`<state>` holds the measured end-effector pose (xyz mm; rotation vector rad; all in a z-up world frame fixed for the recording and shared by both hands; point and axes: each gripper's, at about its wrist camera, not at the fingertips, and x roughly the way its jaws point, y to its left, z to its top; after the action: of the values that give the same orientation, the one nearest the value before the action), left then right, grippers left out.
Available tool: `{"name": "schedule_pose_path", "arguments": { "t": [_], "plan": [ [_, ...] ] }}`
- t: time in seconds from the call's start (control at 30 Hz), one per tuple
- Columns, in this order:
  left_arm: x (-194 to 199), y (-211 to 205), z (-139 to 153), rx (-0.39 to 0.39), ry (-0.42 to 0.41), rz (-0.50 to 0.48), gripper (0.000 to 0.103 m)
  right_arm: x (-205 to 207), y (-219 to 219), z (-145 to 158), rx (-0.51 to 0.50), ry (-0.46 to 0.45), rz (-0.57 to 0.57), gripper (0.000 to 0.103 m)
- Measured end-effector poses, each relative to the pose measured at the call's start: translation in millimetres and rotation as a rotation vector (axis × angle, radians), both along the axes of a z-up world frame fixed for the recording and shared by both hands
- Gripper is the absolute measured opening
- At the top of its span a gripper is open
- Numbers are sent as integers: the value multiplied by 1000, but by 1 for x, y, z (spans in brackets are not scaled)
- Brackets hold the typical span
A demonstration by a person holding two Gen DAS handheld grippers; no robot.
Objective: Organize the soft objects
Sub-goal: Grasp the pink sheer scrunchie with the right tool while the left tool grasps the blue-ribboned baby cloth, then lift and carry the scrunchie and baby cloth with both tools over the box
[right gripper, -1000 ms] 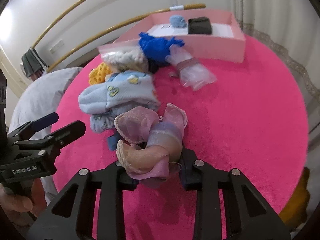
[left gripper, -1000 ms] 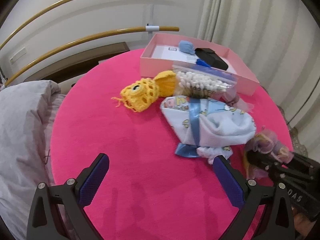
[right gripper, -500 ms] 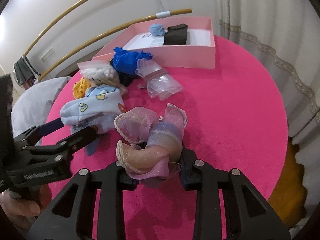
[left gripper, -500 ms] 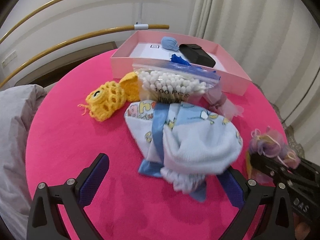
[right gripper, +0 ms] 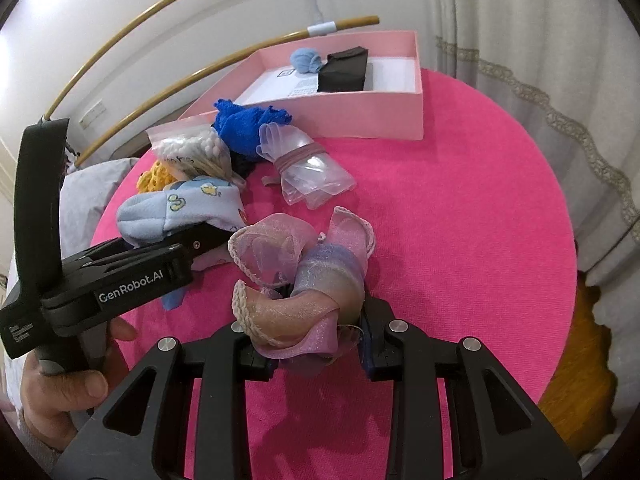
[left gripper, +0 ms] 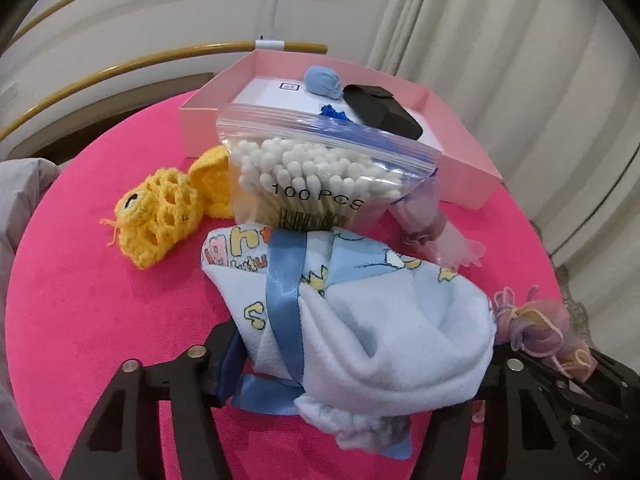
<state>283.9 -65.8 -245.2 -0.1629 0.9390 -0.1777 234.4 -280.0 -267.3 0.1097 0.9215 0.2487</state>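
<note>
left wrist view: left tool (left gripper: 352,364) pinches baby hat (left gripper: 360,320) lying crosswise; right tool (right gripper: 316,344) grips organza bow (right gripper: 300,280).

Even, soft indoor light, no hard shadows; strong fisheye bend w/ dark corners; close foreground slightly blurred.

Round counter (right gripper: 460,208) covered in bright pink cloth; cream pleated curtains (left gripper: 520,60) to the right; curved golden rails (left gripper: 120,68) before a white wall (right gripper: 160,8); grey bedding (left gripper: 20,184) at left.
</note>
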Motion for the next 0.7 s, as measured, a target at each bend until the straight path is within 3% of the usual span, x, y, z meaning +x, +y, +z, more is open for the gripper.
{"name": "schedule_pose_path", "arguments": {
  "t": [0.27, 0.7],
  "plan": [
    [-24, 10, 9, 7, -15, -23, 55, -6, 3, 9, -8, -19, -2, 28],
    [-76, 25, 53, 33, -83, -14, 55, -21, 19, 31, -21, -70, 21, 28]
  ]
}}
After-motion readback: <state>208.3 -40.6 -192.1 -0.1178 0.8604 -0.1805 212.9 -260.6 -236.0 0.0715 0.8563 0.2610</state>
